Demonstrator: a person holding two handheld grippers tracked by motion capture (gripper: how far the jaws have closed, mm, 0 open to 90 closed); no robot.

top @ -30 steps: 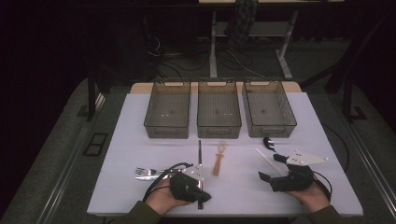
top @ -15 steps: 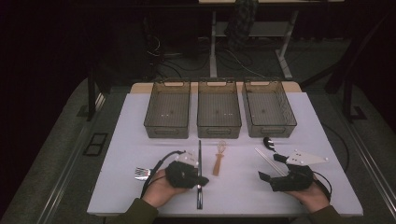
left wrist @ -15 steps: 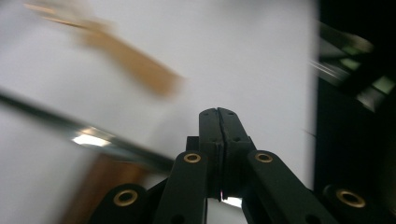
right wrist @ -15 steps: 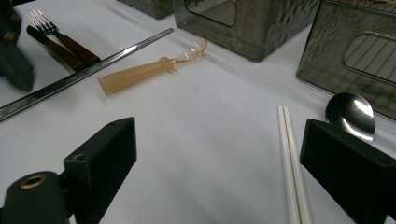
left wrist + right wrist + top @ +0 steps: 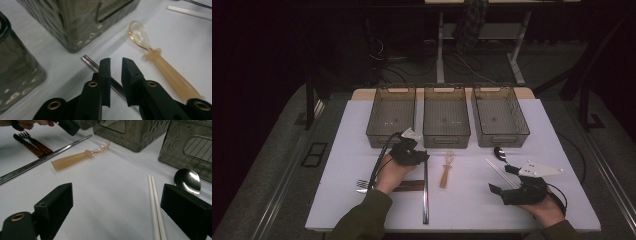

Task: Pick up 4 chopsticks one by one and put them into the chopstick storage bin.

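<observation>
- The metal chopsticks (image 5: 425,192) lie as a long thin pair running up and down the lower middle of the high view; their far tip reaches almost to the front wall of the middle basket (image 5: 446,120).
- The left gripper (image 5: 414,154) has travelled from the near end of that pair up to its far end and now sits left of centre, over the tip.
- In the left gripper view the chopsticks (image 5: 100,71) pass under the narrow gap between the jaws, which have just been opening a little; the pads stand apart on either side and clamp nothing.
- My reading: this is the line-up for a pinch at the far tip, not yet a grasp.
- Just to the right lies an amber plastic spoon (image 5: 445,170), close enough to be nudged.
- A fork (image 5: 362,183) and a brown-handled knife (image 5: 409,186) sit under the left forearm at lower left.
- The left basket (image 5: 392,116) and right basket (image 5: 498,115) flank the middle one; all three look empty.
- The right gripper (image 5: 503,180) rests at lower right, jaws spread wide and empty, beside white chopsticks (image 5: 156,207) and a steel spoon (image 5: 187,180).
</observation>
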